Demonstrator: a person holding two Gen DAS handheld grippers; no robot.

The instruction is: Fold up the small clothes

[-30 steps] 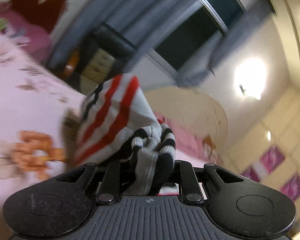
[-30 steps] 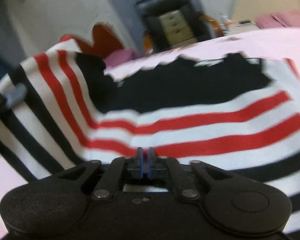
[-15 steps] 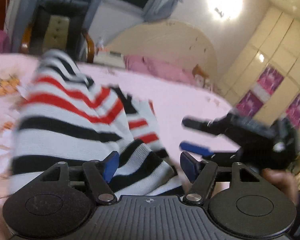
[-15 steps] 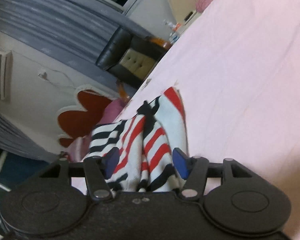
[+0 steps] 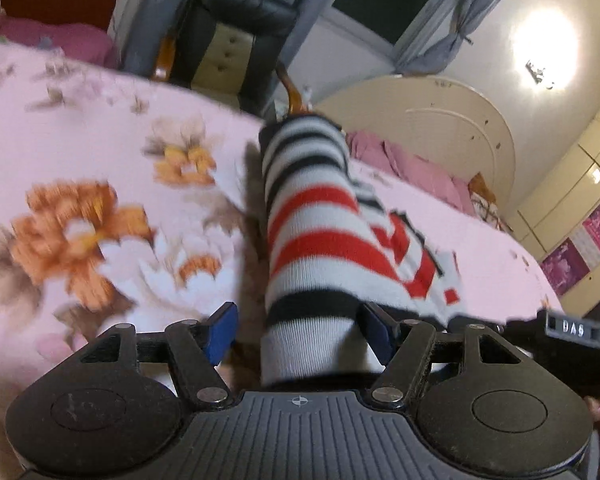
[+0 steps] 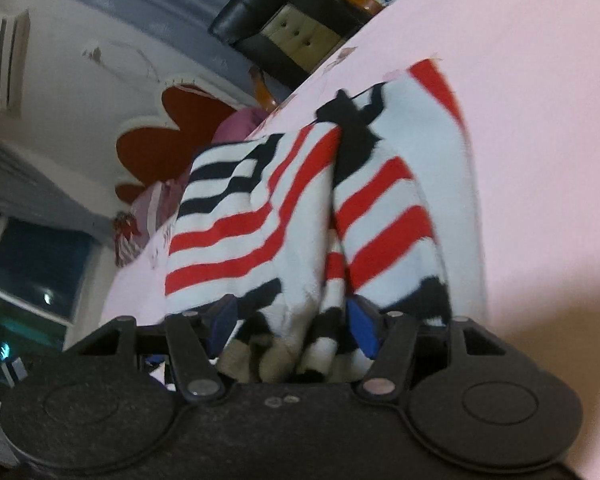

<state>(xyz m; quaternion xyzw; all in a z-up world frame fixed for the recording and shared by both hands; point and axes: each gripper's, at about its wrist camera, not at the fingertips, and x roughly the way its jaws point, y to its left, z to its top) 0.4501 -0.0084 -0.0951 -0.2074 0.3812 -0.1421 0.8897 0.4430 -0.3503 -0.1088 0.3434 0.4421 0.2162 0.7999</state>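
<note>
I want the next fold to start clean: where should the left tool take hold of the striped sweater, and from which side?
Probably the ribbed white-and-black end of the striped sweater, which lies between the open fingers of the left tool. Come straight along the fabric from that near end: it is narrow, bunched and raised off the floral bedsheet, so the pads can close across it.

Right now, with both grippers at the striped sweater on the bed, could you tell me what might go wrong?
1. The left gripper is open with the sleeve lying loosely between its fingers; closing now may catch only the sleeve, and lifting it could undo the fold.
2. The right gripper is open around bunched sweater layers; it may pinch several at once and drag the folded part askew.
3. Both views are blurred, so an edge could be misjudged.
</note>
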